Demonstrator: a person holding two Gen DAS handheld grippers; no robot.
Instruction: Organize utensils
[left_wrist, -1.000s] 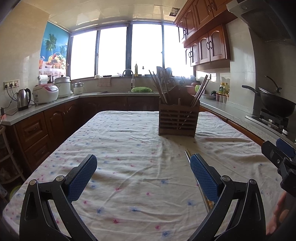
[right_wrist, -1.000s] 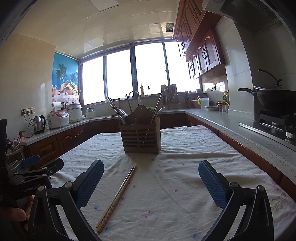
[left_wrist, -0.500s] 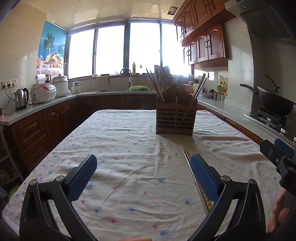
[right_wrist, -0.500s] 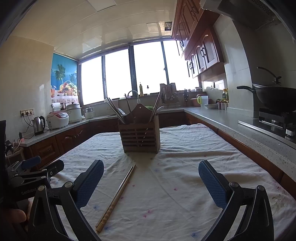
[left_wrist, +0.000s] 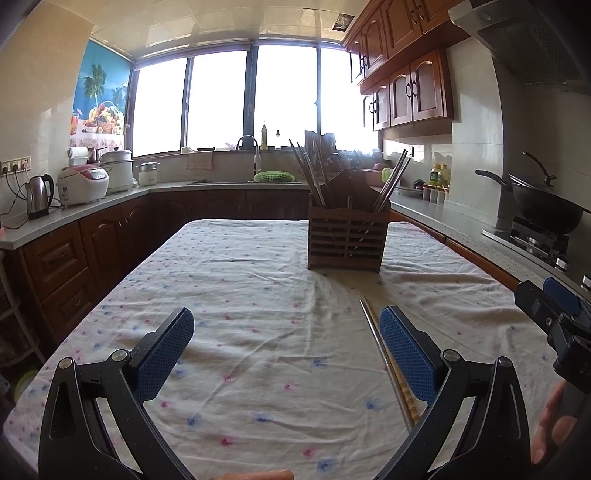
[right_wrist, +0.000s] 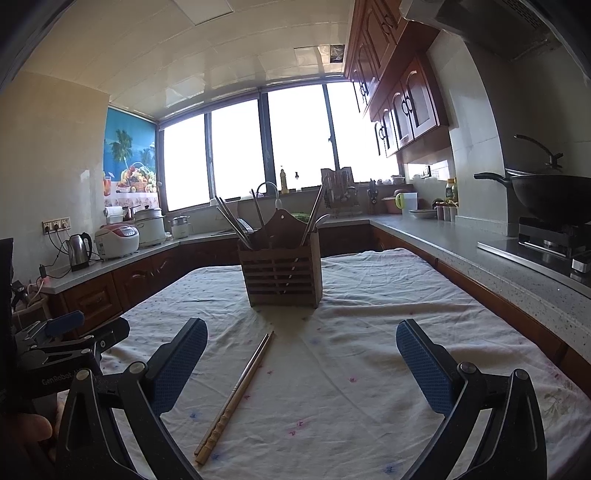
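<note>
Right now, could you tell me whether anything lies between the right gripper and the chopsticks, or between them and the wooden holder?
Nothing visible does. The chopsticks lie on bare tablecloth just ahead of the open right gripper, toward its left finger, and the cloth between their far tips and the wooden holder is free of objects.

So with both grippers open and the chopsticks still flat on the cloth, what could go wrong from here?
1. The chopsticks lie flat as a touching pair on the wrinkled tablecloth; a pinch may catch one stick, or cloth.
2. The wooden utensil holder already has utensils leaning outward, so insertion could snag or tip it.
3. The left gripper and right gripper flank the pair closely and might collide.
</note>
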